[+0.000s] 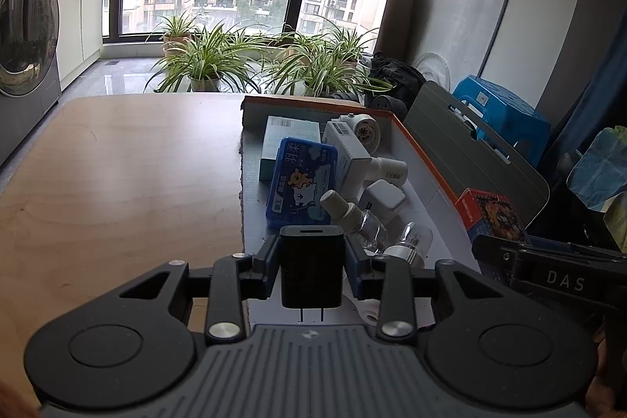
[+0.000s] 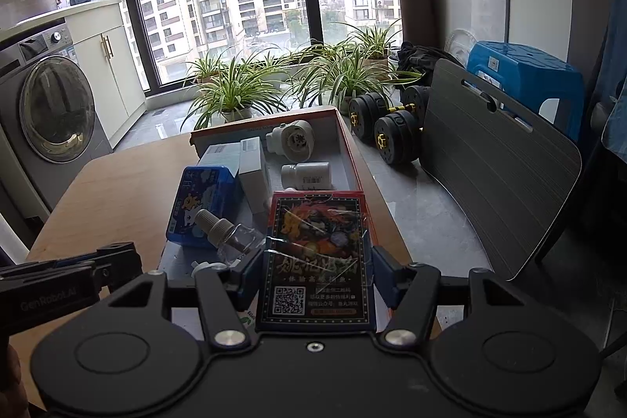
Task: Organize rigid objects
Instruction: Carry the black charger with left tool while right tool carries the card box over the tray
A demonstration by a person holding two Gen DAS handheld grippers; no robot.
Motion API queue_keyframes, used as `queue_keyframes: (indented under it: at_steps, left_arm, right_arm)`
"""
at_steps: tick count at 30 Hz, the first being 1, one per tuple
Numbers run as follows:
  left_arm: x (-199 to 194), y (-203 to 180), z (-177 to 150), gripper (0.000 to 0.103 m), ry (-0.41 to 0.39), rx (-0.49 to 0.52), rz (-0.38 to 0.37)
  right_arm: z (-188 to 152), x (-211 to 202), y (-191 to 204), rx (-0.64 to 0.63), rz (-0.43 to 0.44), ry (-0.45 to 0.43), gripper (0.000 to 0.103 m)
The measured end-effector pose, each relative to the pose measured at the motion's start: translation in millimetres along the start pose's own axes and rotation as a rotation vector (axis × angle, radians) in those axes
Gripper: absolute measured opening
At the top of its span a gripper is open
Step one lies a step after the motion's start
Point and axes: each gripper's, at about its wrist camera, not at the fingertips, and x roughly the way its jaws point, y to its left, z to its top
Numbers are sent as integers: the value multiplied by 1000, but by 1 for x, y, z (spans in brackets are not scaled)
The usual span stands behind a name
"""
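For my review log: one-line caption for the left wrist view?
Left claw shut on a black plug adapter, above the near end of an orange-rimmed box of small items on a wooden table.

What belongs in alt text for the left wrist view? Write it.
The left gripper holds a black charger above an orange-edged box on a wooden table. The box holds a blue case, white cartons and small bottles. Potted plants line the window behind.
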Motion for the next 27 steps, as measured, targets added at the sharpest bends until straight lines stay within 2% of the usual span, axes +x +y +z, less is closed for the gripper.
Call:
queue_keyframes:
  at_steps: [27]
  left_arm:
    - [1, 0, -3, 36, 6, 0, 4]
  right_arm:
    - [-3, 7, -2, 1, 3, 11, 71]
